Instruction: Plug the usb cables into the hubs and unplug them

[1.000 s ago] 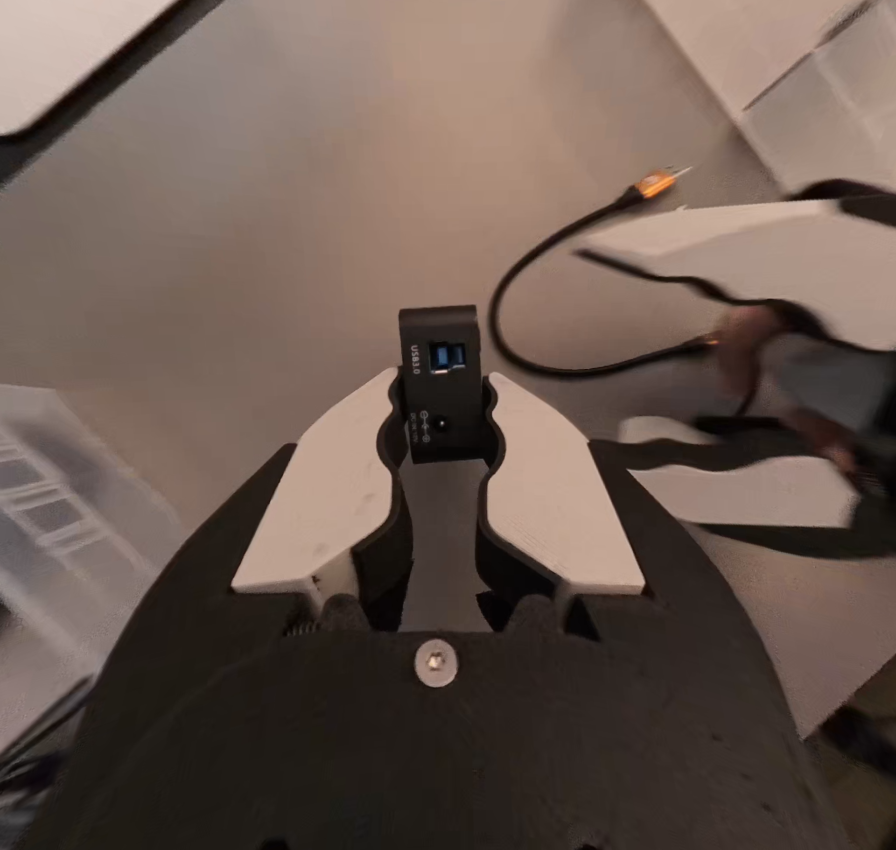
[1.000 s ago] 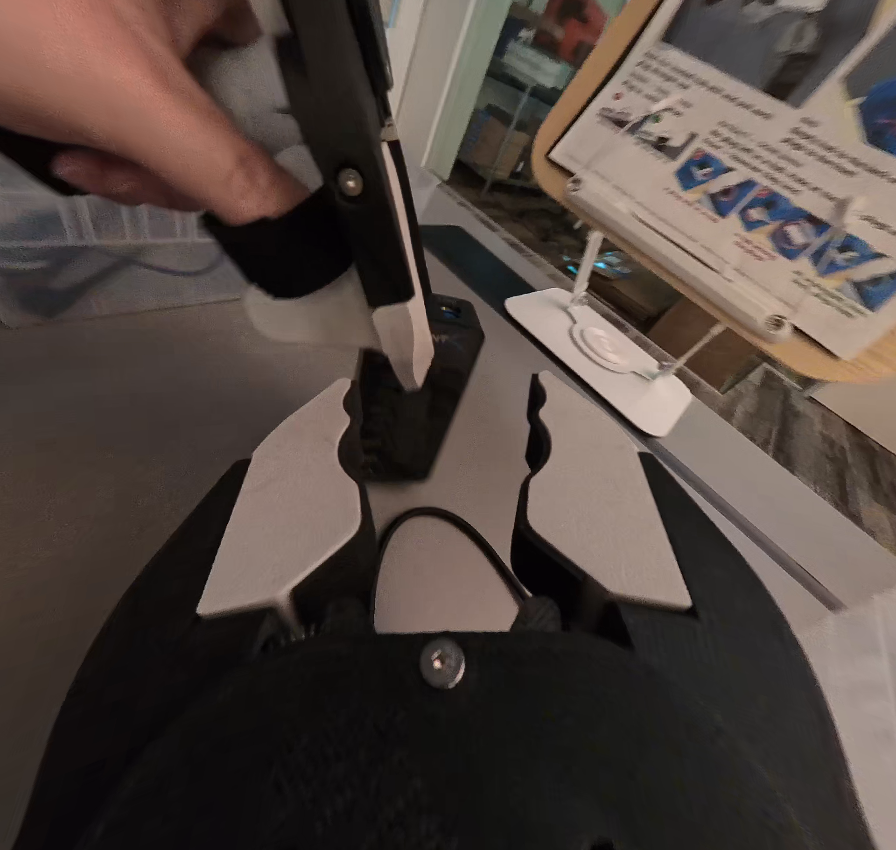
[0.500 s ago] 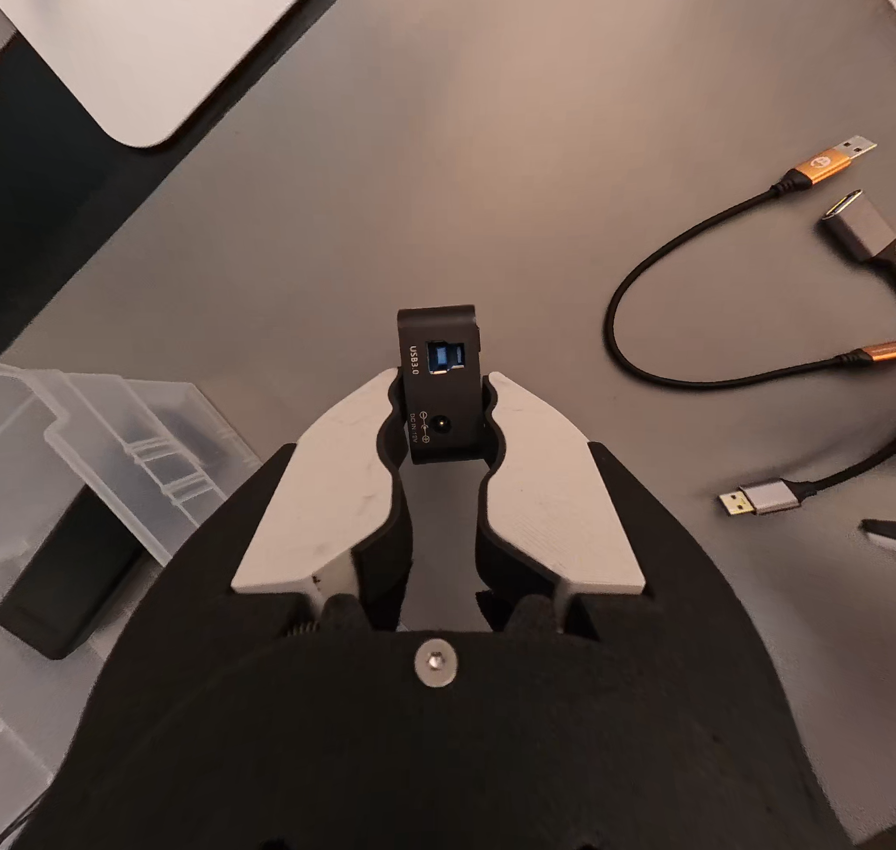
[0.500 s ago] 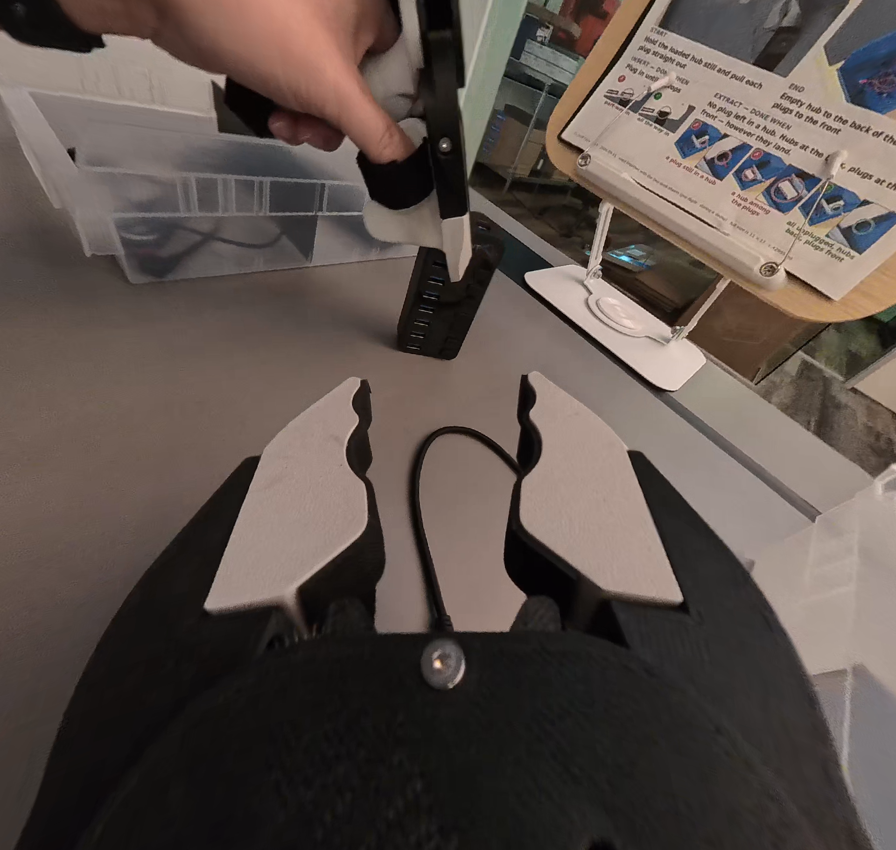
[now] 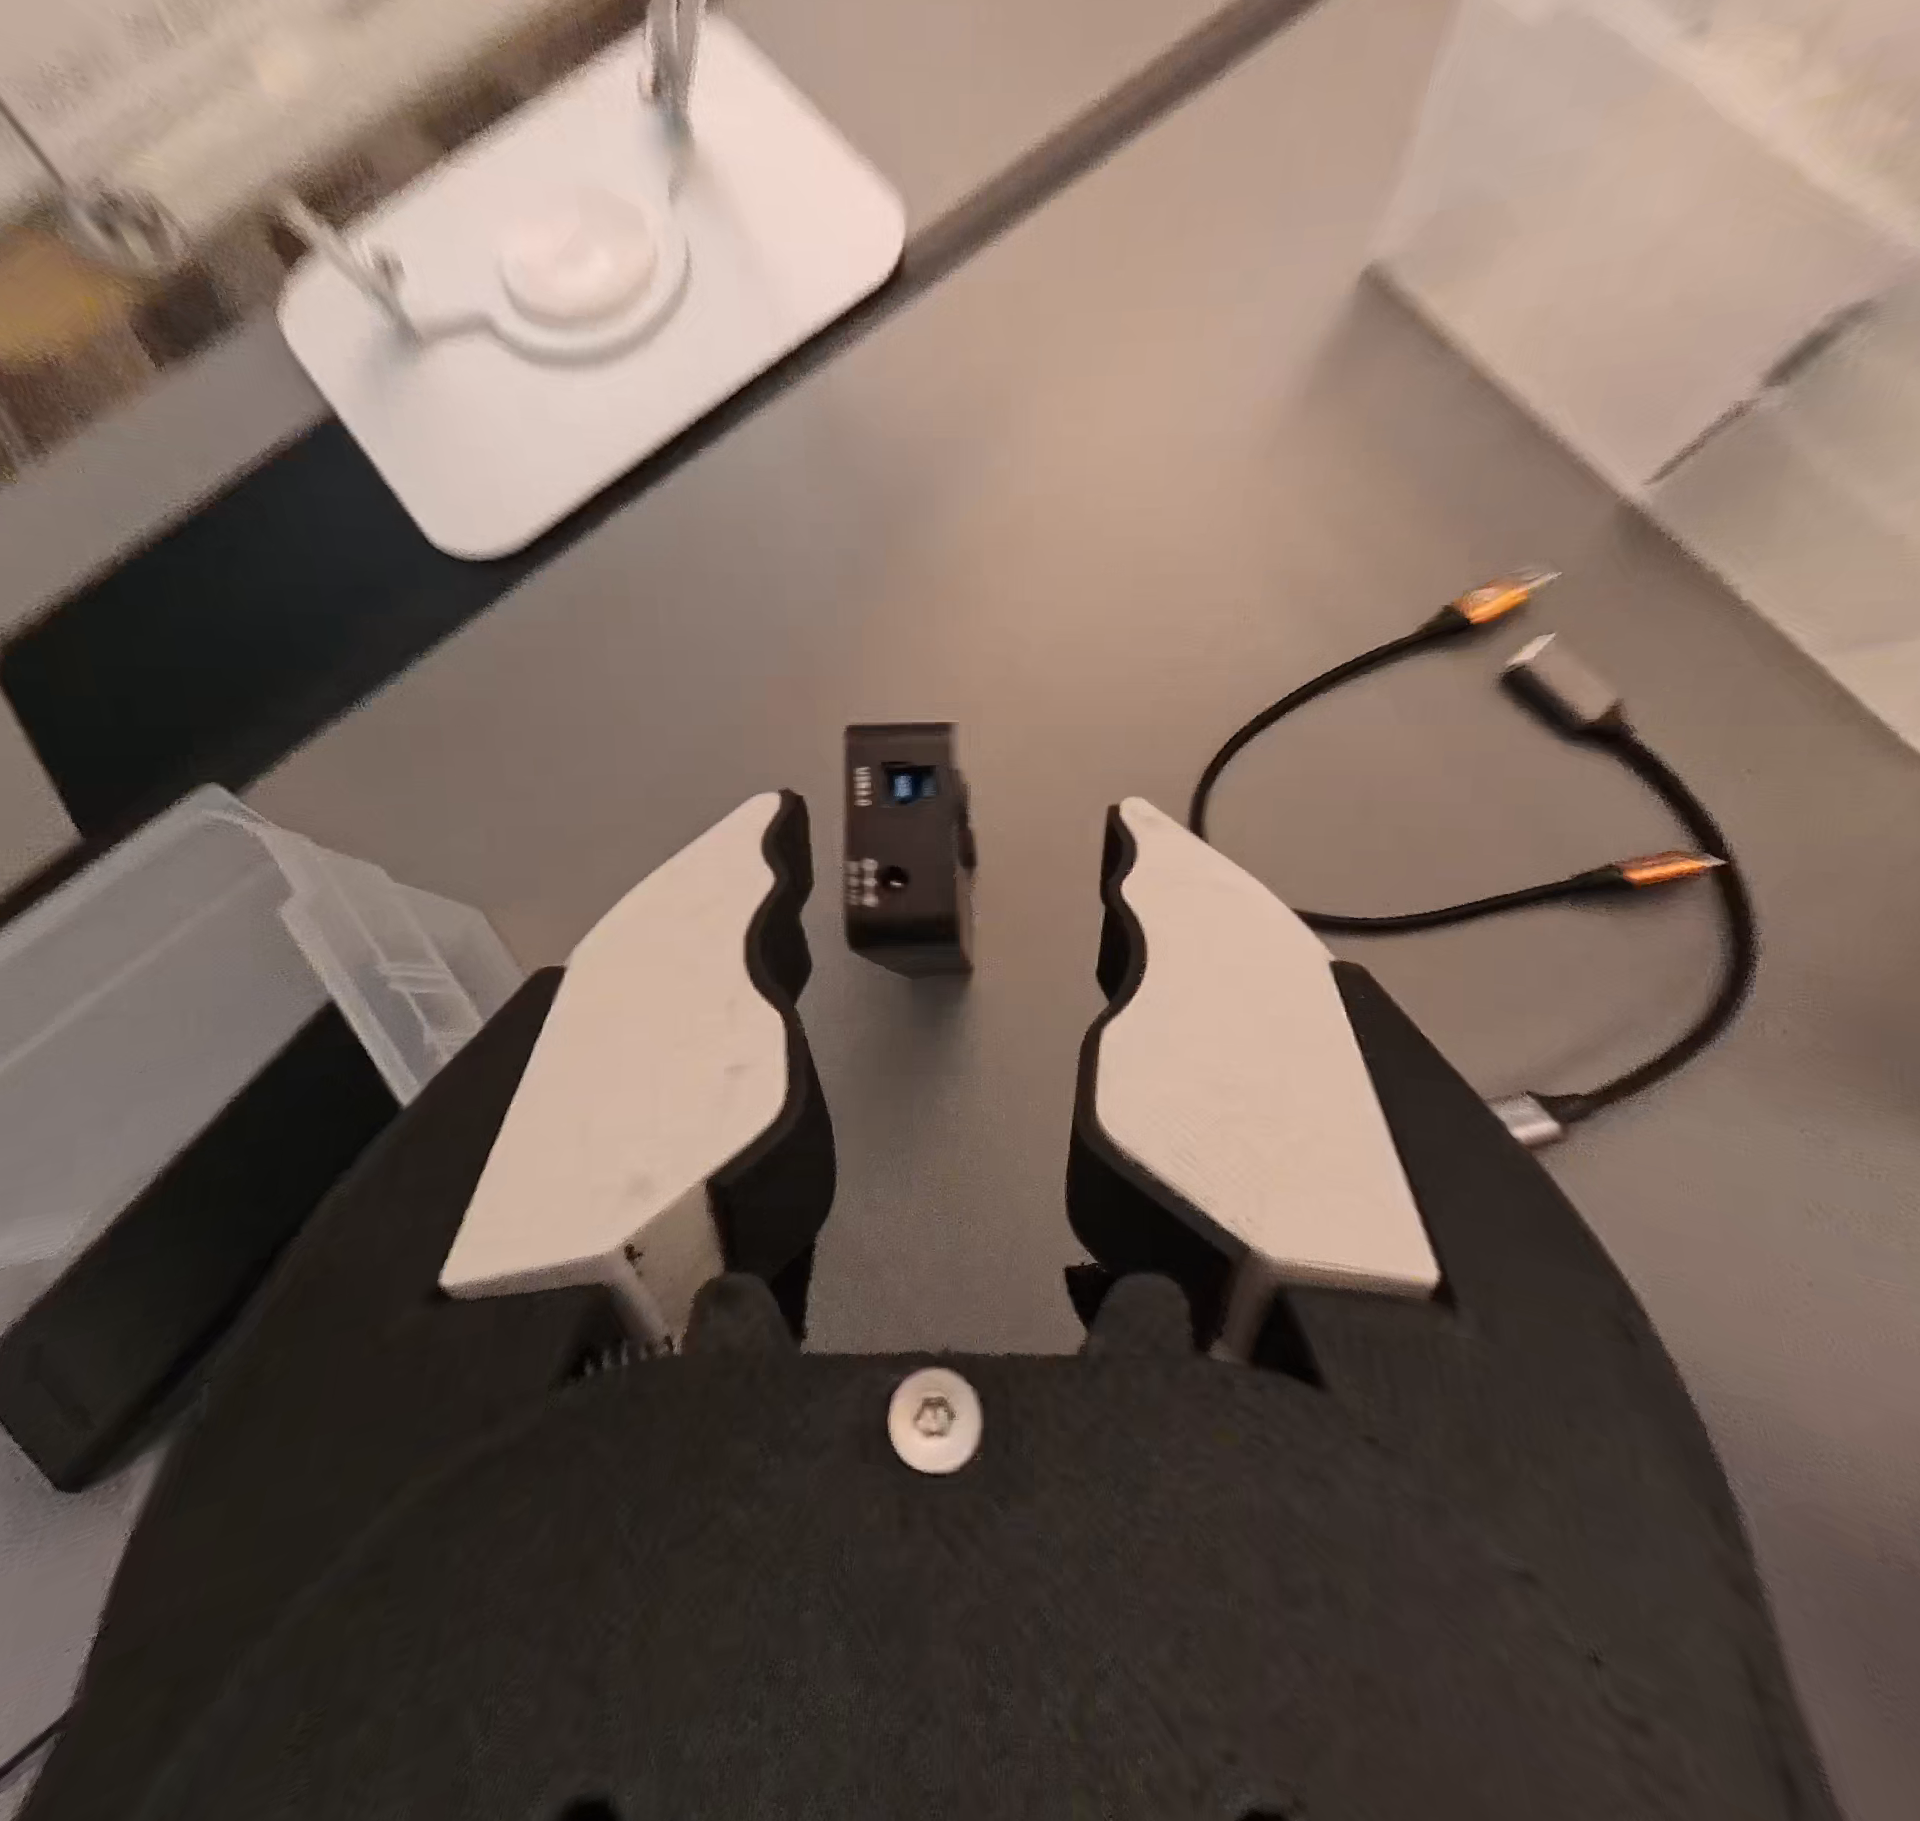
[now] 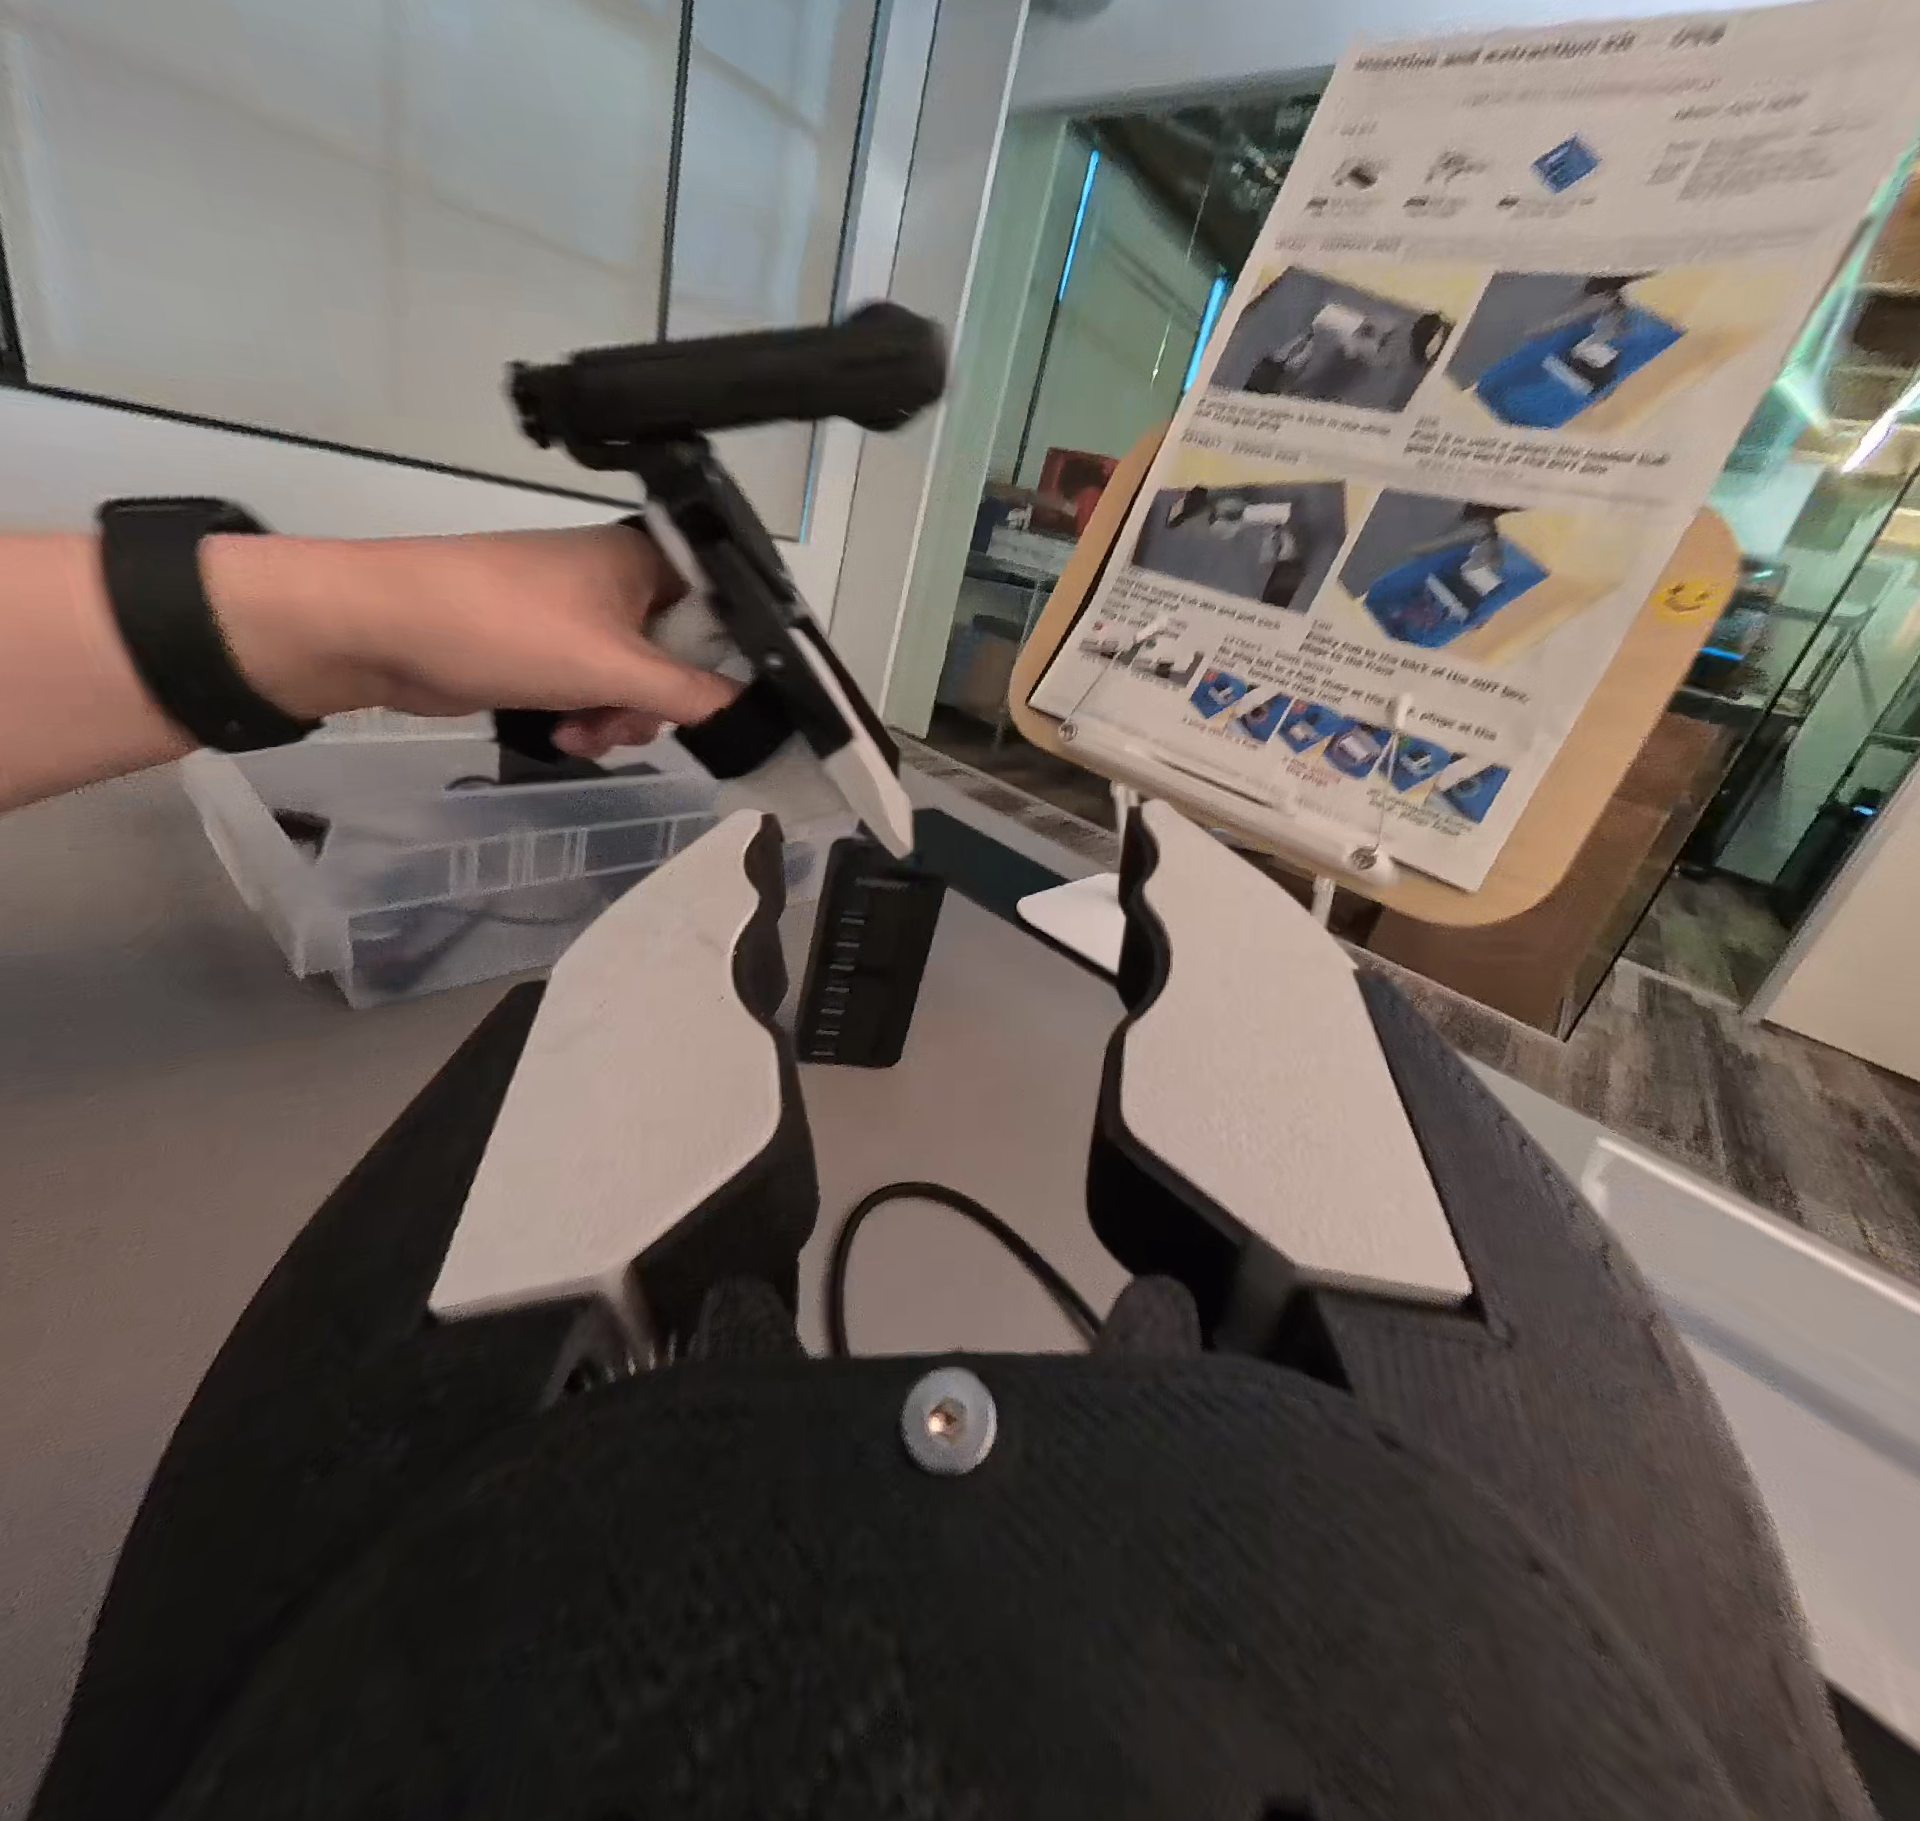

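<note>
Left wrist view: left hand-held gripper (image 5: 954, 826) gapes wide, black hub (image 5: 906, 849) standing free at frame centre. Right hand-held gripper (image 6: 948, 841) is wide too, empty.

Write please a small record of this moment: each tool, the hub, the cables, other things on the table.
left tool: open, hub between its fingers, not touching
right tool: open, holds nothing
USB hub: black, standing on end on the grey table
orange-tipped cable: loose, unplugged, right of the hub
grey-plug cable: loose, unplugged
clear bin: behind the hub
white stand base: at the table edge
</note>
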The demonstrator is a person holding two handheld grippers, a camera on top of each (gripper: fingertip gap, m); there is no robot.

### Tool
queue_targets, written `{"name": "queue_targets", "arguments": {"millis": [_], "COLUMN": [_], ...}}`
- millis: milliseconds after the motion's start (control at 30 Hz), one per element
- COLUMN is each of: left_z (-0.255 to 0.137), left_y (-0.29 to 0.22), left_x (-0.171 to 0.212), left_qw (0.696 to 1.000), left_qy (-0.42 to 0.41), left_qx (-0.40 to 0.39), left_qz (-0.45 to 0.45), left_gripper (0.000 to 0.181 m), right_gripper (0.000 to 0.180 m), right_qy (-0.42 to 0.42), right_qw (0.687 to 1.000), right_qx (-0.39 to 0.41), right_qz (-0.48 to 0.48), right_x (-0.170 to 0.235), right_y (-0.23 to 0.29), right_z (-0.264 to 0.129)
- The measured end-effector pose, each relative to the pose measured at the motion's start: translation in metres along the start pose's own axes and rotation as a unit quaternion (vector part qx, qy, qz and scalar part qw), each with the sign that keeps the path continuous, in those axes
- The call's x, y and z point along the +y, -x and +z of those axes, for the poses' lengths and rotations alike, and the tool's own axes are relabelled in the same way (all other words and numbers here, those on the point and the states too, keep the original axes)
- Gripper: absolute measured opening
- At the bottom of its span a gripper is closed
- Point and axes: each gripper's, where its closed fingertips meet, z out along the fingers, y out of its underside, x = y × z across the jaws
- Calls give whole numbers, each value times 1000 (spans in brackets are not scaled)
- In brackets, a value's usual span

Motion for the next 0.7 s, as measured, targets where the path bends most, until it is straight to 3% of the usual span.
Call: {"name": "queue_targets", "arguments": {"millis": [133, 300, 467, 700], "left_z": [-33, -20, 16, 39], "left_y": [-74, -153, -170, -169], "left_x": [21, 82, 116, 126], "left_qw": [993, 967, 943, 940], "left_qy": [-47, -38, 13, 36], "left_qx": [68, 164, 181, 204], "left_qz": [90, 190, 278, 270], "left_gripper": [43, 38, 40, 14], "right_gripper": [55, 49, 39, 37], "right_qy": [-23, -52, -47, 2], "right_qw": [999, 997, 991, 982], "right_qx": [-35, -49, -109, -179], "right_qz": [6, 26, 62, 54], "right_x": [-30, -49, -47, -26], "right_y": [-6, -25, -15, 19], "right_z": [-19, -44, -45, -40]}}
